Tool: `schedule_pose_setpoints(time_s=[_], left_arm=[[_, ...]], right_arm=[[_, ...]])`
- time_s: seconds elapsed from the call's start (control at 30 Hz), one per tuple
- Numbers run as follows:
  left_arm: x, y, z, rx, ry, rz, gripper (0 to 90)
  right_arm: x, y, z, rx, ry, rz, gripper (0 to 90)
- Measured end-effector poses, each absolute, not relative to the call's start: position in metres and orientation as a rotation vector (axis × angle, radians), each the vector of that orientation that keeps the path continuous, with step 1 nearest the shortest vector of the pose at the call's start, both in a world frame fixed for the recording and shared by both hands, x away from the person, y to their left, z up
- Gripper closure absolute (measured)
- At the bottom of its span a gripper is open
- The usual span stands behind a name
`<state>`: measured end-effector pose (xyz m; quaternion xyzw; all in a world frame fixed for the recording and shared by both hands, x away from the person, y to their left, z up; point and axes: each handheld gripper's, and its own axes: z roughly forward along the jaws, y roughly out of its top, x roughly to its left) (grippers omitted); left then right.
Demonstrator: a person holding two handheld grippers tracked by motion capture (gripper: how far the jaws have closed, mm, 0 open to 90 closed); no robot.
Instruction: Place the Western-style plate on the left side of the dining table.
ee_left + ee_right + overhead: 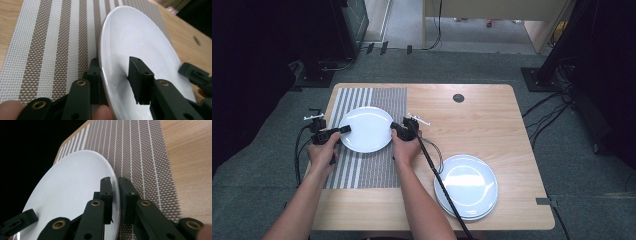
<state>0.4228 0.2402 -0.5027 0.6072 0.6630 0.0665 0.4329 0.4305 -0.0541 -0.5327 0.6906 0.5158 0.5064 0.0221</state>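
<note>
A white plate (365, 129) is over the striped placemat (362, 170), held at opposite rims by both grippers. My left gripper (345, 129) is shut on the plate's left rim. In the left gripper view one jaw is under the plate (140, 35) and one on its upper face, left gripper (115, 62). My right gripper (395, 127) pinches the right rim. In the right gripper view its two jaws close tightly on the edge of the plate (70, 185), right gripper (115, 181). Whether the plate touches the mat is unclear.
A stack of white plates (465, 186) sits at the table's front right, and the right gripper's cable (442, 185) runs across it. The wooden table (472, 120) has a dark round grommet (458, 98) at the back. Grey carpet and dark equipment surround the table.
</note>
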Motion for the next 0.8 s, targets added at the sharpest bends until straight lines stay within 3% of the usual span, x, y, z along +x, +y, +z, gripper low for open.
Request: schedule_pose_setpoints(time_s=[0.2,0.47,0.6,0.8], left_arm=[[0.425,0.235,-0.506,1.558,1.680,0.207,56.1],[0.423,0.220,-0.504,1.686,1.620,0.336,44.8],[0.420,0.212,-0.505,1.758,1.589,0.407,30.7],[0.419,0.212,-0.502,1.771,1.628,0.423,25.2]], right_arm=[[0.433,-0.052,-0.534,2.107,1.625,1.552,81.5],[0.433,-0.050,-0.532,2.016,1.659,1.536,68.9],[0.431,-0.052,-0.527,1.942,1.697,1.442,61.2],[0.428,-0.055,-0.520,1.906,1.739,1.355,56.0]])
